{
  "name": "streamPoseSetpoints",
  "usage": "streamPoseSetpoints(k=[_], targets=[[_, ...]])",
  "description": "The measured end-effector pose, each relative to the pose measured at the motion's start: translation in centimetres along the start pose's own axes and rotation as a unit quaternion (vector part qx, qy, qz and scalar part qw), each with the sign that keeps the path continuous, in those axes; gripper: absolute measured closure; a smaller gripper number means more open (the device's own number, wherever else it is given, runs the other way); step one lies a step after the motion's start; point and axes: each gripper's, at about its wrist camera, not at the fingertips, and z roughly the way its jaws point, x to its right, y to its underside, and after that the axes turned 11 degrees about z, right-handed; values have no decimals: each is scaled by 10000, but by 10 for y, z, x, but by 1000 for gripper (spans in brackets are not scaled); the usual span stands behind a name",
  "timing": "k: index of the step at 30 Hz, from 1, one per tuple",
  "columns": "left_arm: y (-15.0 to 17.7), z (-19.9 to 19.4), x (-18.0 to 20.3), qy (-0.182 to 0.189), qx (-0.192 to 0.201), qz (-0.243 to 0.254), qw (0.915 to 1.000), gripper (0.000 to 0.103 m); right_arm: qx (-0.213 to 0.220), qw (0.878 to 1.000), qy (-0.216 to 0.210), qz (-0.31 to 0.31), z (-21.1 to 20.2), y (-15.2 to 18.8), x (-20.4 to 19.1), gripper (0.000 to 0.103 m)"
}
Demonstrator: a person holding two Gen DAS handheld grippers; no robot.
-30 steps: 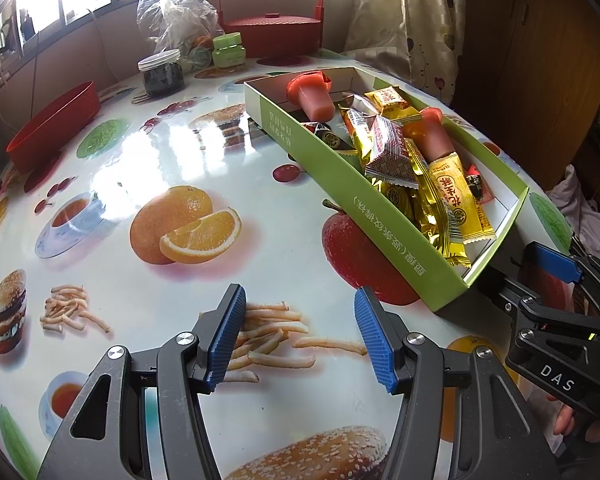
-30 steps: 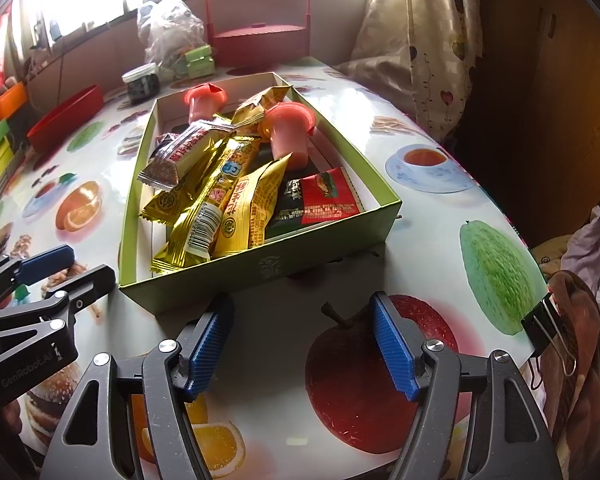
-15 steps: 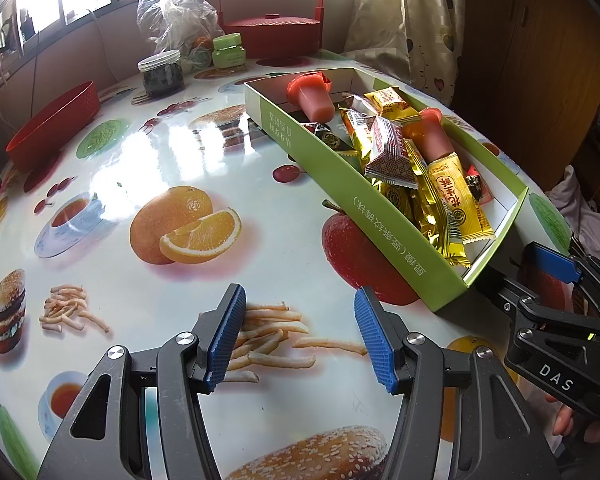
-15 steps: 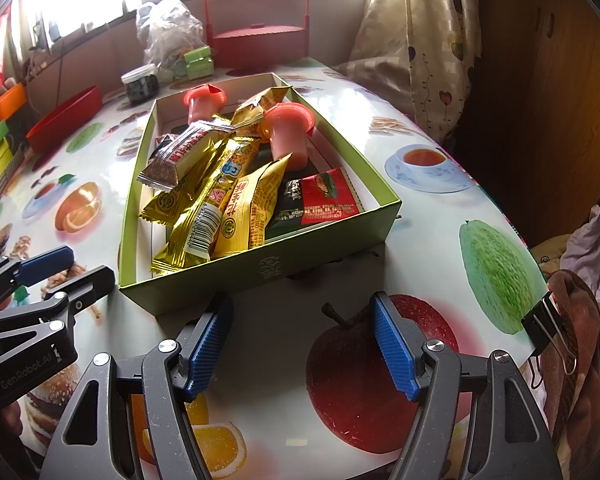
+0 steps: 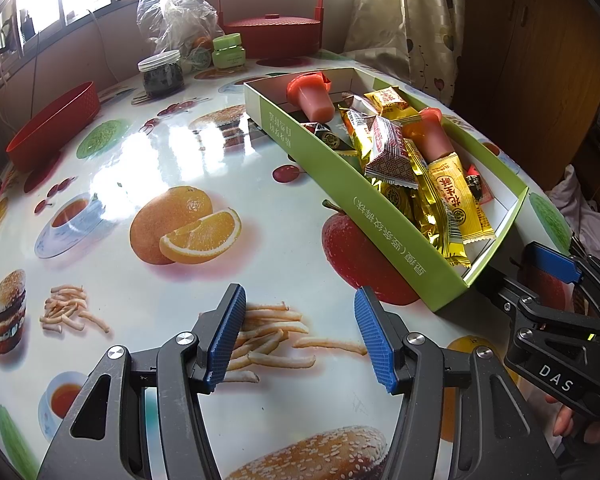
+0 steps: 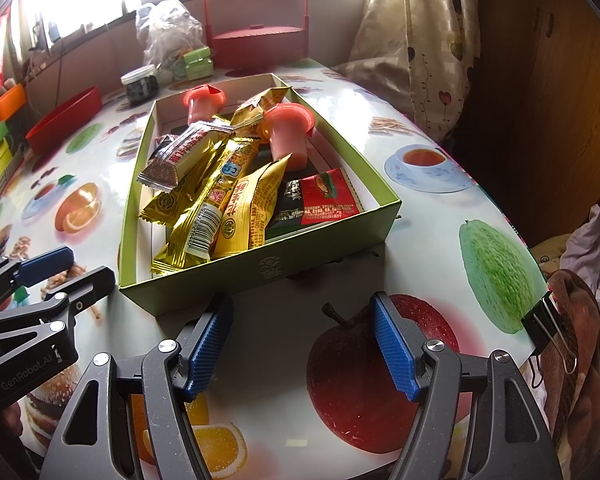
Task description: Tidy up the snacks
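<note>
A green cardboard box [image 6: 268, 268] lies on the table, filled with several snacks: yellow and gold packets [image 6: 244, 208], a red-and-black packet [image 6: 324, 196] and two pink jelly cups [image 6: 288, 136]. It also shows in the left wrist view [image 5: 384, 224]. My right gripper [image 6: 302, 340] is open and empty, just in front of the box's near wall. My left gripper [image 5: 300, 336] is open and empty over the printed tablecloth, left of the box. Each gripper appears at the edge of the other's view.
A red bowl [image 5: 56, 124], a dark jar [image 5: 160, 72], a green jar [image 5: 229, 53], a plastic bag [image 5: 176, 12] and a red lidded basket [image 5: 272, 32] stand at the table's far side. A binder clip [image 6: 548, 328] hangs at the right table edge. Curtain and wooden cupboard stand right.
</note>
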Motion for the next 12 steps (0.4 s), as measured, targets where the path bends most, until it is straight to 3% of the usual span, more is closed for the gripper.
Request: streamPoseSetpoints(k=[12], targets=[[0,0,0,-1,4,-1,10000,45,-1,10000,2,-1,0,1,-1,32]])
